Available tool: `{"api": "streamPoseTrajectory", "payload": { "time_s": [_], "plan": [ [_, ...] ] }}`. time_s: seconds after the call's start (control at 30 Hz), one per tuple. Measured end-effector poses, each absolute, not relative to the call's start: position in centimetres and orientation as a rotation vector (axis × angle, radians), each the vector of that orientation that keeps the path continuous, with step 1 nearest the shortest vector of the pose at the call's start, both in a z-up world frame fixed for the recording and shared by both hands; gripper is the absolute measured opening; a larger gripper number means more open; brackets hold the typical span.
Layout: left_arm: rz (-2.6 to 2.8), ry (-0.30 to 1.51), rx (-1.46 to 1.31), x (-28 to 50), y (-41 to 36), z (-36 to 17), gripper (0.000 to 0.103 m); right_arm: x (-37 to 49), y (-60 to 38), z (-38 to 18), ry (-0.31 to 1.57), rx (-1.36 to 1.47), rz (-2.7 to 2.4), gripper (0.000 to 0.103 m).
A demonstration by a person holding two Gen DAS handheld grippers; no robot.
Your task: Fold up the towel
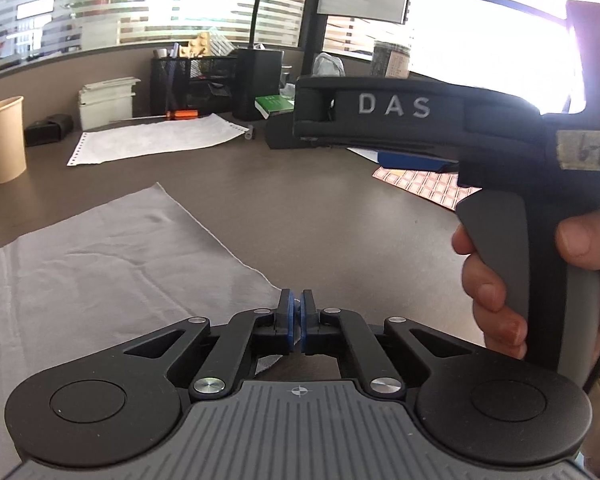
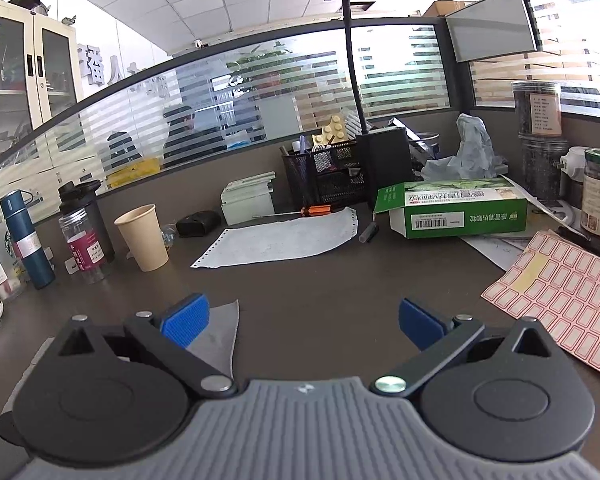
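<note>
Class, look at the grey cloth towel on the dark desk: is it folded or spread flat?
Spread: the grey cloth towel lies as one flat layer on the dark desk; the left gripper pinches its corner.

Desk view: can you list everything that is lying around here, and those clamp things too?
towel: one, grey, flat on the desk, near side
paper cup: one, tan, left of the printout
printout: one, white, desk centre
green box: one, green, right rear
label sheet: one, pink, right edge
mesh organiser: one, black, rear
bottles: several, far left
jars: several, far right
left tool: blue pads closed on the towel's corner
right tool: blue pads wide apart, holding nothing
hand: one, gripping the right tool's handle
</note>
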State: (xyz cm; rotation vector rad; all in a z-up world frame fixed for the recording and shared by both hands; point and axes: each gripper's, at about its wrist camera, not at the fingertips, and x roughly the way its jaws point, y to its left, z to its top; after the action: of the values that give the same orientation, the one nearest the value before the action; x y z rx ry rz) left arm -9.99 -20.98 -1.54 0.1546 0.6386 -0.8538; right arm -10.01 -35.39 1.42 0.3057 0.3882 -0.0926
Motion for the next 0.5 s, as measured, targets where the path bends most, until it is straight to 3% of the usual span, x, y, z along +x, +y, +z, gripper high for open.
{"api": "streamPoseTrajectory", "payload": {
  "time_s": [0.23, 0.5],
  "plan": [
    [-0.867, 0.620, 0.131, -10.4, -19.7, -0.8, 0.004, -8.8, -35.5, 1.0, 0.425, 0.339, -0.059, 0.100],
    [-0.865, 0.604, 0.067, -10.1, -17.5, -0.1, 0.004, -5.9, -35.0, -0.5, 0.531, 0.398, 0.053, 0.084]
  ]
}}
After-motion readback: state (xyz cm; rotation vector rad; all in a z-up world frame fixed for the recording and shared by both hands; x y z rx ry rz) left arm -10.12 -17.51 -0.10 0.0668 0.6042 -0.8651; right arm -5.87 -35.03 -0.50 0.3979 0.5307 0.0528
